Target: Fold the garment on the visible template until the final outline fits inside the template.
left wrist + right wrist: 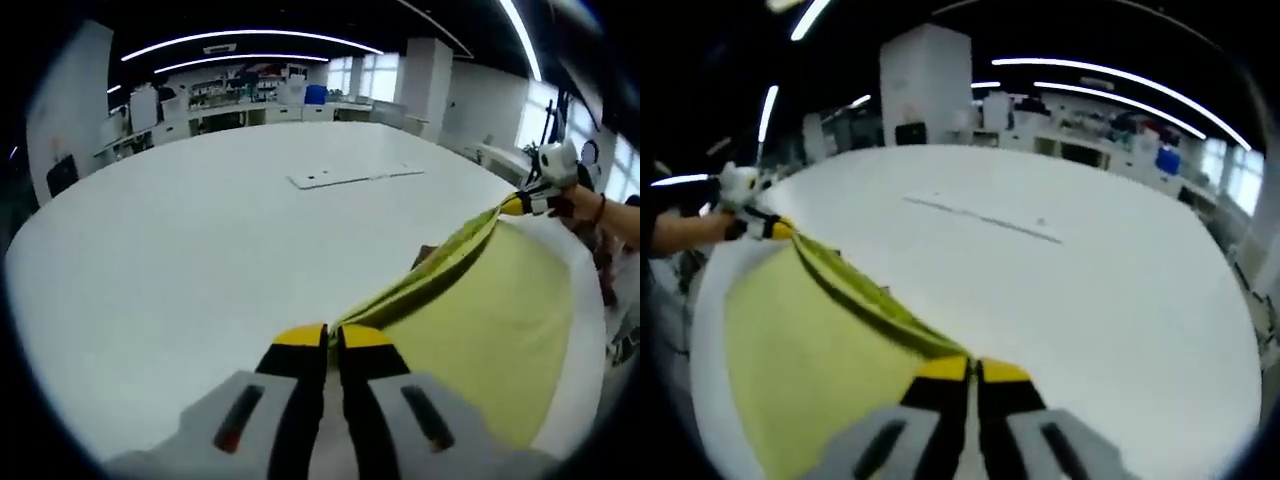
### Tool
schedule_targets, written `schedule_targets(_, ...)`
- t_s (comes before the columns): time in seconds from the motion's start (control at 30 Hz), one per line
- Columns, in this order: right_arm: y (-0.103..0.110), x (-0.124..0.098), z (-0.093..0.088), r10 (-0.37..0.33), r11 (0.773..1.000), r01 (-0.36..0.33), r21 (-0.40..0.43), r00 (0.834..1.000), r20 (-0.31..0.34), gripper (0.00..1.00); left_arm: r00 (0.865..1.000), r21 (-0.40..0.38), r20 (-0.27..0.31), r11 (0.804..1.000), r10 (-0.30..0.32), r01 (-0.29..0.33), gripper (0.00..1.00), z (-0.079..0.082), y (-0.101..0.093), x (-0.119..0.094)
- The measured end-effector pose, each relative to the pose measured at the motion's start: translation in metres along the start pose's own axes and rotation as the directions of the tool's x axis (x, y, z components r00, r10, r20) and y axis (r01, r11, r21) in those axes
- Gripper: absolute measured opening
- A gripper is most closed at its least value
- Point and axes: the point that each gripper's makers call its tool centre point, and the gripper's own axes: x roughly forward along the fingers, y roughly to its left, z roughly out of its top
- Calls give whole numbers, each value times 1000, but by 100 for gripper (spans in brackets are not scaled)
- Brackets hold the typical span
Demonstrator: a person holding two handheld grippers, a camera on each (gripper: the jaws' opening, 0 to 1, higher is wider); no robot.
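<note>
A yellow-green garment [480,320] hangs stretched between both grippers above the white table [200,230]. My left gripper [333,335] is shut on one edge of the cloth, its yellow tips pressed together. The right gripper [527,203] comes in at the far right of the left gripper view, pinching the other end. In the right gripper view my right gripper [973,368] is shut on the garment [810,350], and the left gripper [768,228] holds the far end at the left. A thin white template [355,177] lies flat further back on the table; it also appears as a template [985,221] in the right gripper view.
A person's hand and wrist [600,215] hold the far gripper at the table's right side. Benches with equipment and a blue container [316,94] line the back wall. A white pillar [925,85] stands behind the table.
</note>
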Motion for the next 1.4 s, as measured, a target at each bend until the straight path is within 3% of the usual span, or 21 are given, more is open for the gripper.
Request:
schedule_targets(0.43,-10,9,1,-26,996,27,86,1000,-6,0,1000,-133,-3,991,29,-29,2,0,6,6)
schedule_targets(0.6,-10,13,0,-45,998,47,47,998,-36,0,999,-174,-8,984,41,-42,2,1,5,8)
schedule_targets(0.8,-15,14,-3,-56,998,58,22,996,-62,0,998,-189,-22,980,53,-56,2,1,5,9)
schedule_targets(1.13,-10,15,-4,-53,998,56,32,996,-72,0,994,-145,-75,985,80,-90,7,-8,6,9)
schedule_targets(1.27,-11,15,-4,-62,997,66,45,995,-72,1,995,-141,-66,986,78,-87,9,-6,8,9)
schedule_targets(1.4,-12,14,-4,-76,995,80,56,995,-72,8,995,-129,-51,987,88,-94,18,-2,11,5)
